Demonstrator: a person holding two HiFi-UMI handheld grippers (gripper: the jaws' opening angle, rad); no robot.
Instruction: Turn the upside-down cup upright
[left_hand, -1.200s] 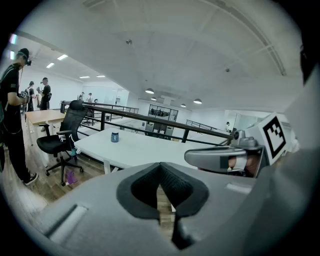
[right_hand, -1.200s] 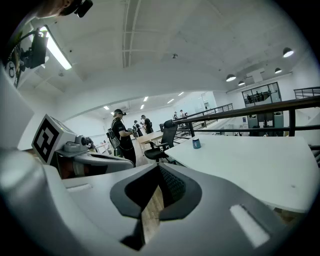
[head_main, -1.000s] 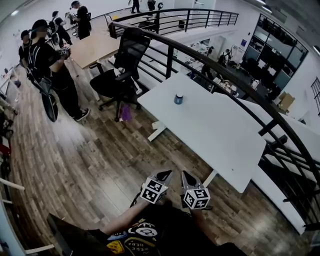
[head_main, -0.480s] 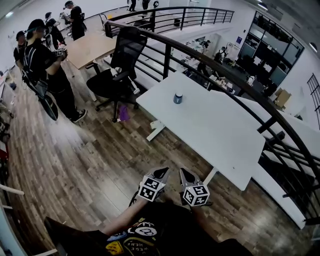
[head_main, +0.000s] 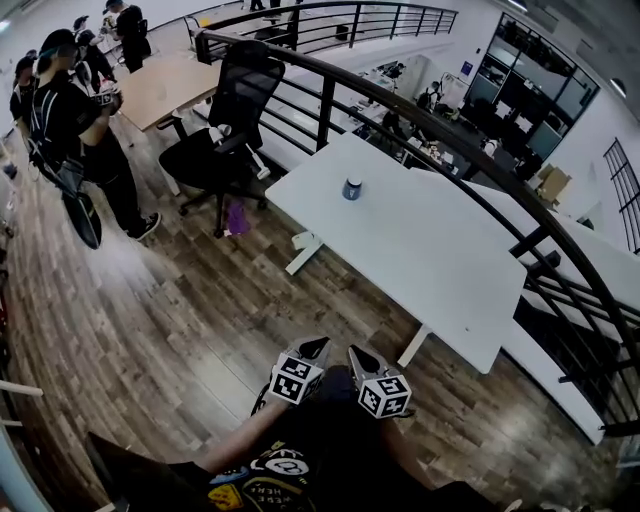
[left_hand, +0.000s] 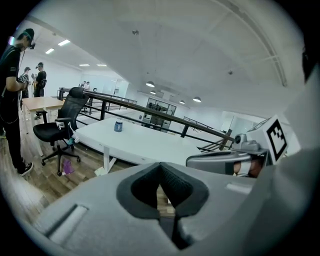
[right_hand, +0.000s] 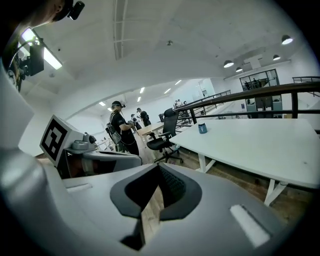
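Here, the small blue cup (head_main: 352, 188) stands on the table (head_main: 430, 255).

**Blue cup, white surface, checkered cubes**

The cup (head_main: 352, 188) is dark blue, paler at its top. The surface (head_main: 430, 260) is plain white, legs too. The floor (head_main: 150, 320) is grey-brown wood in planks. The chair (head_main: 245, 95) and railing (head_main: 326, 110) are black, and a purple thing (head_main: 236, 218) lies by the chair. The far table (head_main: 165, 88) is tan. The left gripper (head_main: 318, 346) and right gripper (head_main: 353, 351) are grey, each with a cube patterned in black-and-white squares. Their fingers (left_hand: 145, 187) are charcoal and finely ribbed.
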